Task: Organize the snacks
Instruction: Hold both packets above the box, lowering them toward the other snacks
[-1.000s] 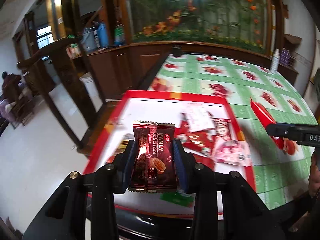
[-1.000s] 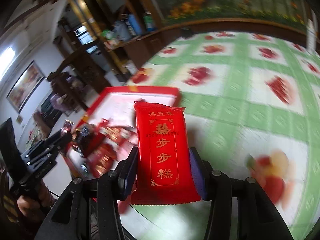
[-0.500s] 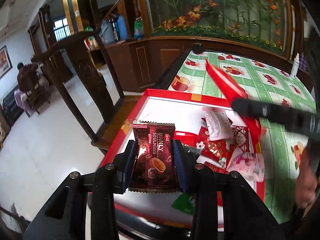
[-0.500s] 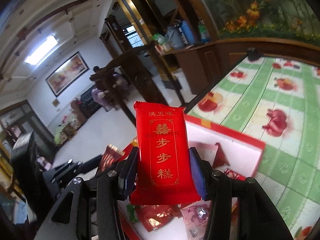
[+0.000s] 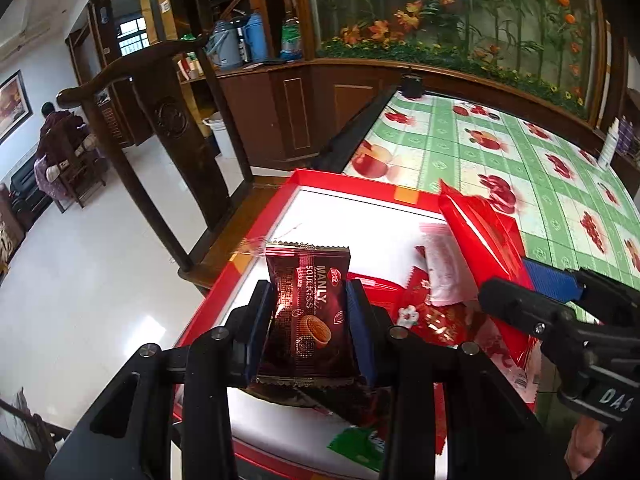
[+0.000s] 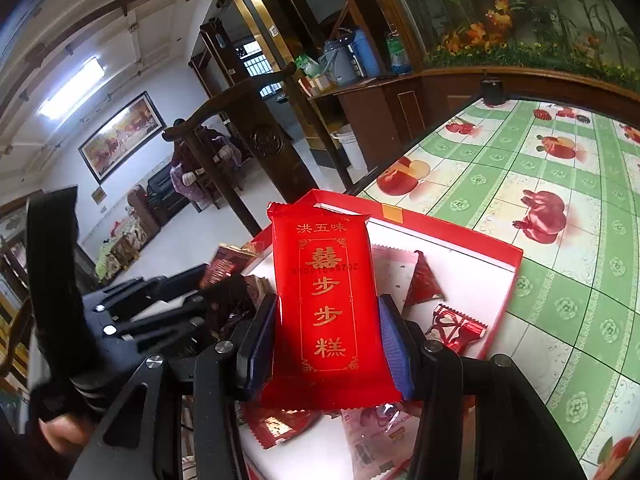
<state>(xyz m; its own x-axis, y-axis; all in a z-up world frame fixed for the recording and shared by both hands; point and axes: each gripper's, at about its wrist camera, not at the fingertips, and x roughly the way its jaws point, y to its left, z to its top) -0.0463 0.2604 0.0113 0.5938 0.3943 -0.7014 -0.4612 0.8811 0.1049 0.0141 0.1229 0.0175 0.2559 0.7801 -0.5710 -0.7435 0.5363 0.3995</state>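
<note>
Red packet (image 6: 326, 300) between hand-held gripper (image 6: 326, 344) pads.

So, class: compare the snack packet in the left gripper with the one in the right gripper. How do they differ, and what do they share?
The left gripper holds a dark brown packet picturing a round biscuit, with Latin lettering. The right gripper holds a bright red packet with gold Chinese characters in a frame and no picture. Both stand upright, pinched at their sides between blue pads, above the red tray.
</note>
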